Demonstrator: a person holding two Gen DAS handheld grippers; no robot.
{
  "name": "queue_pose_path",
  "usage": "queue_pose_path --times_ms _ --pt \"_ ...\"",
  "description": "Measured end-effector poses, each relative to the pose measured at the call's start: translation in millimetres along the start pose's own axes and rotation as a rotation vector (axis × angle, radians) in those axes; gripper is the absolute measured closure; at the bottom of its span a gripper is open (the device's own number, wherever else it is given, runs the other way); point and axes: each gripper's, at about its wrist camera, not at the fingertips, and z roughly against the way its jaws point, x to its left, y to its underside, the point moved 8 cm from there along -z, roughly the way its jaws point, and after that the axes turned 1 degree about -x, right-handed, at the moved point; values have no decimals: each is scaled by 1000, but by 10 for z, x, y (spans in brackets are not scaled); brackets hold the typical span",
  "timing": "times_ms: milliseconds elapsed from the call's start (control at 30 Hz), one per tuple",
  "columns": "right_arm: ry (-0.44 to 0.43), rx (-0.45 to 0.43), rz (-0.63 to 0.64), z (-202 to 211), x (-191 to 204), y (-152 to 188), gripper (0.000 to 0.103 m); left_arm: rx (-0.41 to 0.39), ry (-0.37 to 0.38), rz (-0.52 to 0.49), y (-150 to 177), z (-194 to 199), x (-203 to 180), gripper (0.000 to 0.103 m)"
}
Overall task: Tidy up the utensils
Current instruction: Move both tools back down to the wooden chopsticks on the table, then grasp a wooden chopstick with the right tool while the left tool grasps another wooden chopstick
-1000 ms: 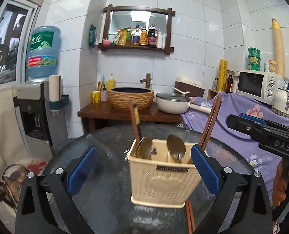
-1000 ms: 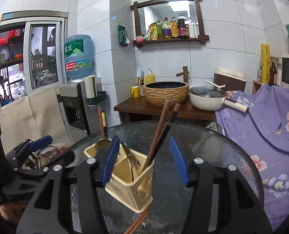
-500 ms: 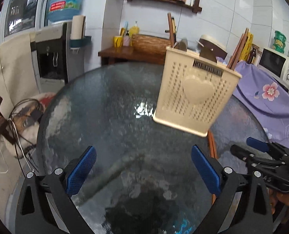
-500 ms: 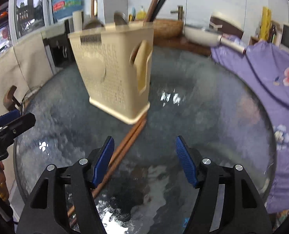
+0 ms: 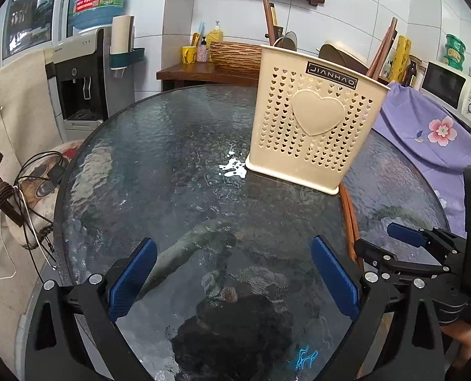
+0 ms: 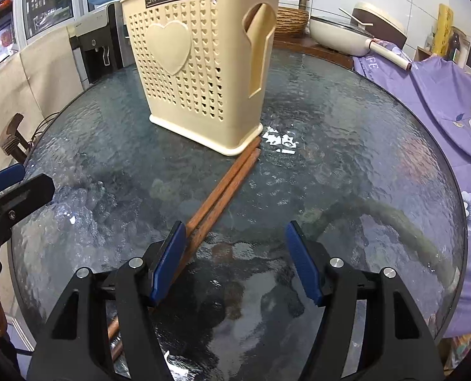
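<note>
A cream perforated utensil holder (image 5: 314, 127) (image 6: 200, 70) with a heart on its side stands upright on the round dark glass table (image 5: 178, 165) (image 6: 346, 146). Chopsticks (image 5: 382, 50), a wooden handle and spoons stick out of its top. A pair of brown chopsticks (image 6: 219, 193) (image 5: 349, 216) lies flat on the glass, one end at the holder's base. My right gripper (image 6: 237, 262) is open low over the table, its left pad over the loose chopsticks' near part. My left gripper (image 5: 233, 274) is open over bare glass with nothing between its fingers.
A purple flowered cloth (image 6: 432, 95) covers a surface to the right, with a microwave (image 5: 448, 85) behind. A water dispenser (image 5: 83, 73) stands at the far left. A wooden counter (image 5: 203, 71) with a basket basin and a pan (image 6: 340, 36) lies beyond the table.
Both grippers have dropped and tilted down toward the table. The holder, once seen from above between the fingers, now stands ahead and higher in both views. The right pads have spread slightly.
</note>
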Motion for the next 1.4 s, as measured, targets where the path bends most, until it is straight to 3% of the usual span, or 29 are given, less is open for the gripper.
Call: queue_pose_path --times_ms 300,500,600,800,967,1033,1133,1400 --pt "53 9 -47 51 -385 -1 38 1 3 -4 -2 14 -24 8" --pt "33 20 -41 32 -329 -48 39 3 10 -30 -9 16 -100 8" --pt "24 34 -45 -25 -293 -64 48 9 13 -46 5 4 -137 8" --pt "23 51 -49 -180 -251 -163 53 22 19 -49 22 -34 -158 8" --pt "13 56 -46 -206 -361 -203 74 45 37 -107 24 -103 -282 9" --pt "4 64 -47 -203 -433 -204 83 68 74 -150 14 -157 -419 13" --pt "-34 82 -63 -188 -561 -186 85 100 134 -201 -19 -238 -611 17" --pt "-60 93 -106 -168 -866 -139 87 217 231 -286 -76 -638 -1089 38"
